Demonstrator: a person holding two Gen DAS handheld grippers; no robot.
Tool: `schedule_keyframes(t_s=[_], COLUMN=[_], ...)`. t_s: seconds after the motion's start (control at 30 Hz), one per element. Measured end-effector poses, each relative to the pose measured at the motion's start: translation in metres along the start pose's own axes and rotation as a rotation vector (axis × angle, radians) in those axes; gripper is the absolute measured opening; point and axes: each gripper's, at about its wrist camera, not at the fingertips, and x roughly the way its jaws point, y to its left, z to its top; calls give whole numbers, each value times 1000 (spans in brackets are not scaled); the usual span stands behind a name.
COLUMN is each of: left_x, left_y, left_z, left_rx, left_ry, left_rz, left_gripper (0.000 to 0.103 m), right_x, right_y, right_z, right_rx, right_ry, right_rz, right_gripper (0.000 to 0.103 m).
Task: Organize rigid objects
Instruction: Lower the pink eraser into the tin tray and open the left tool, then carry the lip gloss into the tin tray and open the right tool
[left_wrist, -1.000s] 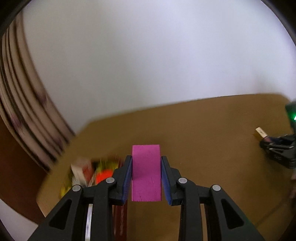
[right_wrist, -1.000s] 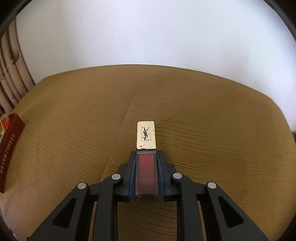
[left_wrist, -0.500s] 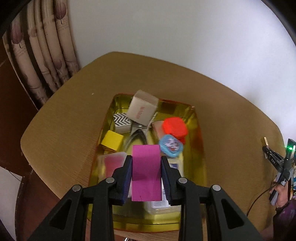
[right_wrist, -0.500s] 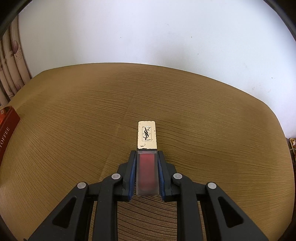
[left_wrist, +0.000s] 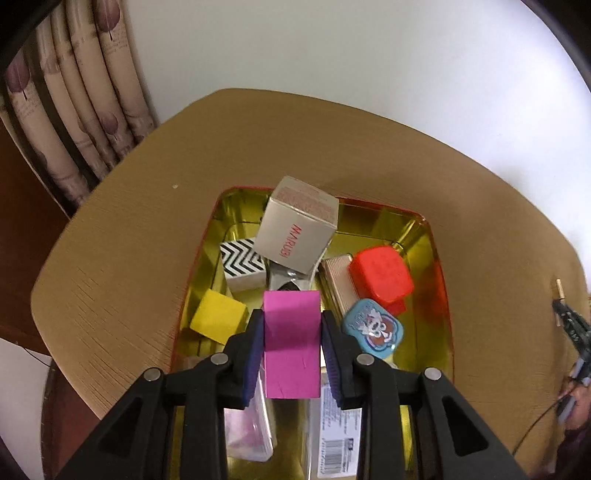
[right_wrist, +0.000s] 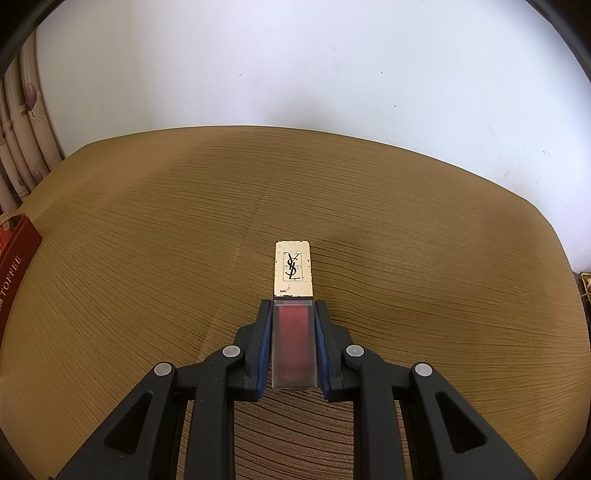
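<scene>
Magenta rectangular block (left_wrist: 291, 347), matte and flat-faced, sits clamped between the blue pads of the left gripper (left_wrist: 292, 343), which is partly closed on it and holds it above a shiny gold metal tray with a red rim (left_wrist: 430, 258). Seen from the left wrist, the tray lies on a rounded tan table with fine ridged grain (left_wrist: 122, 266), pushed toward a plain white wall (left_wrist: 332, 55), with pleated cream curtains printed with purple leaves (left_wrist: 66, 110) at the left. Inside the tray are a grey cardboard box with red lettering (left_wrist: 295, 230) tilted on a corner, a black-and-white zigzag box (left_wrist: 242, 264), a yellow cube (left_wrist: 218, 315), a red rounded plastic lid (left_wrist: 380, 275) and a blue cartoon-printed tin (left_wrist: 373, 328), packed close, with bare gold floor showing along the right wall. From the right wrist, the right gripper (right_wrist: 294, 347) is shut tight on a clear lip-gloss tube with red contents and a scuffed gold square cap (right_wrist: 293, 269), held over the open middle of the table. A dark red tin edge (right_wrist: 14, 258) shows at the far left, well apart from it.
</scene>
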Motion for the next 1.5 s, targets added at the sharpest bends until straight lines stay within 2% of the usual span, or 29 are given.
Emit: schedule_keyframes(t_s=[0.2,0.4,0.47,0.67,1.0,1.17,1.3,1.5], left_x=[-27,-66,-76,-94,-102,-99,-98,-98], left_y=[-4,-17,-23,-30,-24,-18,-13,-5], left_z=[-15,-45,-59,-94,-127,-135,-138,-140], left_rx=[22,97,131,160,160,156,149,129], left_ry=[-91,-173,-180,-177,-168,-155,-154,-152], left_rz=[43,89,103,84,114,122,122,108], left_gripper=[34,39,39,39,39,39,39,39], right_x=[1,0,-3,-6,-17,-24,-37,-76], right_y=[-1,2,5,17,29,32,41,85], right_z=[1,1,3,11,15,14,11,23], right_rx=[-4,-11,-16,-15,30,103,175,185], right_ry=[0,2,4,37,84,112,120,79], right_rz=[-5,-15,-19,-52,-46,8,95,238], right_gripper=[18,18,18,19,19,19,19,19])
